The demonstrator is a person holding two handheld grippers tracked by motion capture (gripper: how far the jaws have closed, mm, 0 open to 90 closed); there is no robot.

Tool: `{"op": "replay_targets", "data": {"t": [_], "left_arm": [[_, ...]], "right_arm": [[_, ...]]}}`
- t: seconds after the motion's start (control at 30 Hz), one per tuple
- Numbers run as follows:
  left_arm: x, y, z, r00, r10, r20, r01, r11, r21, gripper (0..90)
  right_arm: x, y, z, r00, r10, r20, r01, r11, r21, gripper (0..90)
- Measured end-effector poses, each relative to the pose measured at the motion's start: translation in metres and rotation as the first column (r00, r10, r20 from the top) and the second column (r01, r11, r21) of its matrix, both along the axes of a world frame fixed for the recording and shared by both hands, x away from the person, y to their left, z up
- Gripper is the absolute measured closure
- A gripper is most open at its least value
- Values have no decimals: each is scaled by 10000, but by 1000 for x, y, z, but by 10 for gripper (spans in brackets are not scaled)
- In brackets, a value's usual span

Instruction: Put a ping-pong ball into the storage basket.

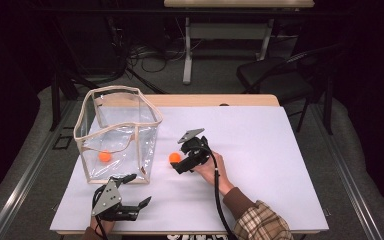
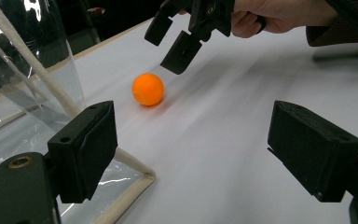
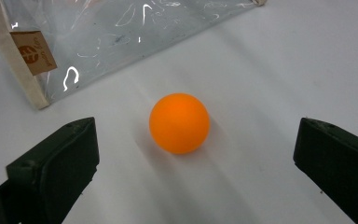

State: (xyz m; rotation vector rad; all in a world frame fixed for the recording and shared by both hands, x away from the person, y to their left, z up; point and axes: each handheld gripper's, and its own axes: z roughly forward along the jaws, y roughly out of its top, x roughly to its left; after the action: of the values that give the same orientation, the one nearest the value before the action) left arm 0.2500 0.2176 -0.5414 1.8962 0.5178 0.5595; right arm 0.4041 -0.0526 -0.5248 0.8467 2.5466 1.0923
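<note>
An orange ball point(image 1: 174, 158) lies on the white table sheet point(image 1: 260, 160), just right of a clear plastic bag point(image 1: 117, 132) with cream trim. My right gripper point(image 1: 176, 161) is open, one jaw on each side of this ball without touching it. In the right gripper view the ball point(image 3: 179, 122) sits centred ahead of the open gripper point(image 3: 196, 163). A second orange ball point(image 1: 105, 156) rests inside the bag. My left gripper point(image 1: 139, 190) is open and empty near the front left edge. In its own view the left gripper point(image 2: 196, 149) faces the ball point(image 2: 148, 88) and the right gripper point(image 2: 168, 46).
The bag stands upright with its top open, and a tan label point(image 3: 32, 51) sits on its corner seam. A dark chair point(image 1: 280, 75) and a desk frame point(image 1: 225, 35) stand beyond the table's far edge. The sheet's right half is bare.
</note>
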Motion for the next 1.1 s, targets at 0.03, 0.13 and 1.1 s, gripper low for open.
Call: {"op": "replay_targets", "data": {"t": [0.03,0.13,1.1], "left_arm": [[0,0,0,10000,0,0,0,10000,0,158],[0,0,0,10000,0,0,0,10000,0,158],[0,0,0,10000,-16,9,16,10000,-7,158]], "right_arm": [[1,1,-1,10000,40,23,-40,10000,-11,0],[1,1,-1,10000,40,23,-40,10000,-11,0],[11,22,-21,9986,98,-523,-128,9983,-572,309]]}}
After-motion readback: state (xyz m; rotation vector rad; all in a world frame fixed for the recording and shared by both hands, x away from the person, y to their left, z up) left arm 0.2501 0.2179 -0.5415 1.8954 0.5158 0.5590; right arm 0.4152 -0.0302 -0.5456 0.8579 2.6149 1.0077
